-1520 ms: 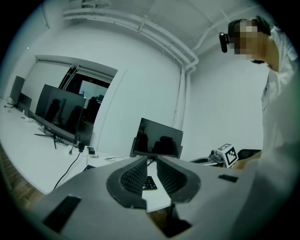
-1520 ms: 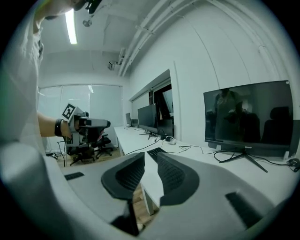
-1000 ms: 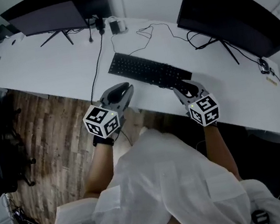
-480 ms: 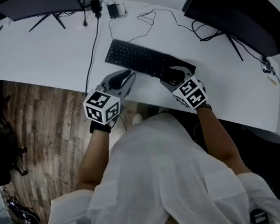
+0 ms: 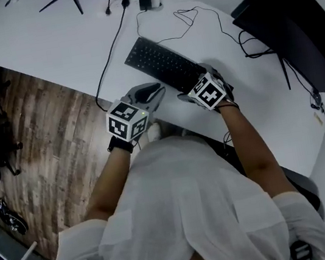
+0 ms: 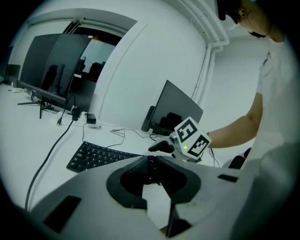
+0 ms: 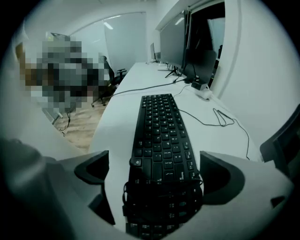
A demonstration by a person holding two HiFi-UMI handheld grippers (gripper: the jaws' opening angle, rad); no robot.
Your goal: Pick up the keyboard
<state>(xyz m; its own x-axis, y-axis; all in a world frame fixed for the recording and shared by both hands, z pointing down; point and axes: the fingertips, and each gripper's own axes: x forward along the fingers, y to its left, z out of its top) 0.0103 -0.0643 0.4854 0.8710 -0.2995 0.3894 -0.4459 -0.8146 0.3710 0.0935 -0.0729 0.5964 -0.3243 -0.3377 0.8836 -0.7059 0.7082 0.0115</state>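
Surface: long white desk (image 5: 44, 47) over a wood-plank floor (image 5: 46, 133); plain white wall behind it in both gripper views.

Keyboard: black keyboard (image 5: 161, 65) lying flat on the desk, set at an angle in the head view, close to the front edge; its right end under the right gripper.

Right gripper: right gripper (image 7: 157, 176) tipped steeply down over that end of the keyboard; jaws spread wide, having just been opening; the keyboard's near end between them, long edges facing the pads; a strip of bare desk between one pad and the keys, no squeeze visible on either side.

Left gripper: left gripper (image 6: 152, 164) with jaws pressed together, nothing between them; at the desk's front edge in the head view, just left of the keyboard and apart from it.

Marker cubes: left marker cube (image 5: 127, 120) and right marker cube (image 5: 208, 92), one on each gripper, black-and-white squares facing up.

Monitor: dark monitor (image 5: 294, 30) standing on the desk at the right, beyond the keyboard.

Cables: thick black cable (image 5: 111, 51) running from the back of the desk to its front edge, left of the keyboard; thin cord (image 5: 193, 16) looping on the desk behind the keyboard.

Person: white shirt (image 5: 189, 214) filling the lower head view, both forearms stretched forward to the grippers.
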